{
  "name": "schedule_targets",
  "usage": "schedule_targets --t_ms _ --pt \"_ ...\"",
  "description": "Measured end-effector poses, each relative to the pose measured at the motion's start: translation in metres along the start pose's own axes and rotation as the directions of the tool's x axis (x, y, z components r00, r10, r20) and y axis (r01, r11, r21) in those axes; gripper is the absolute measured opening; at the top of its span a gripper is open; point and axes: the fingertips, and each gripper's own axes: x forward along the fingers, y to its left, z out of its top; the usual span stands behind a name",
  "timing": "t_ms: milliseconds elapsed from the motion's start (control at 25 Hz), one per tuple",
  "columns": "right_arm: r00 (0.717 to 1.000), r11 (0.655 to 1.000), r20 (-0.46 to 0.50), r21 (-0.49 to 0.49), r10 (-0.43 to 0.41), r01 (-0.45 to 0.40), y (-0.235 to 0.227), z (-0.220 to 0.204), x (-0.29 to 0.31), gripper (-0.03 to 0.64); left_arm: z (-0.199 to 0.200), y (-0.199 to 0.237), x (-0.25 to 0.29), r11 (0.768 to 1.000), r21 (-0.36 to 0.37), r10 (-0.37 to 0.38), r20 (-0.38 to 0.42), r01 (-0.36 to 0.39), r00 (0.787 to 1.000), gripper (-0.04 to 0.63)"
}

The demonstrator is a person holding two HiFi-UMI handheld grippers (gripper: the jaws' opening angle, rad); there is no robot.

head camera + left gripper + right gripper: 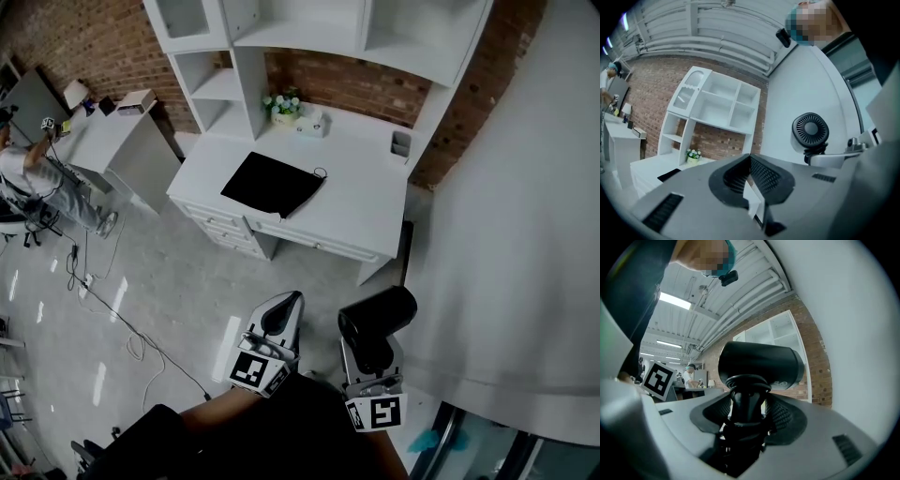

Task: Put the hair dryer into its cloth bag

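Gripping the hair dryer (379, 319) by its handle in the right tongs (747, 416), lower middle of frame: rigid, top-heavy, probably slick, so keep to the handle. Left tongs (283, 314) clenched, empty. Limp cloth bag (274, 184) on the table (366, 211): pinch at its mouth

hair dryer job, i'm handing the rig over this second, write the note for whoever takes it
Grippers: the left gripper has its jaws shut and holds nothing. The right gripper has its jaws closed on the handle of the black hair dryer.
Things: the black cloth bag lies flat on the white desk ahead, apart from both grippers.
Done: the dryer is in hand.
Left: carry it to the desk, open the bag's mouth with the left gripper, slide the dryer in.
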Motion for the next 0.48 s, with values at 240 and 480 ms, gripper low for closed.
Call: schedule_targets --t_ms 240,480 --pt "0.999 0.999 -0.033 -0.052 -0.003 0.001 -0.008 0.002 0.078 0.244 -0.004 0.081 0.044 0.999 0.010 0.037 -0.020 -0.037 0.999 0.018" --pt "0.998 1.000 -0.063 0.020 -0.012 0.013 -0.024 0.002 0.177 0.244 -0.014 0.152 0.091 0.999 -0.033 -0.001 -0.084 -0.002 0.996 0.018"
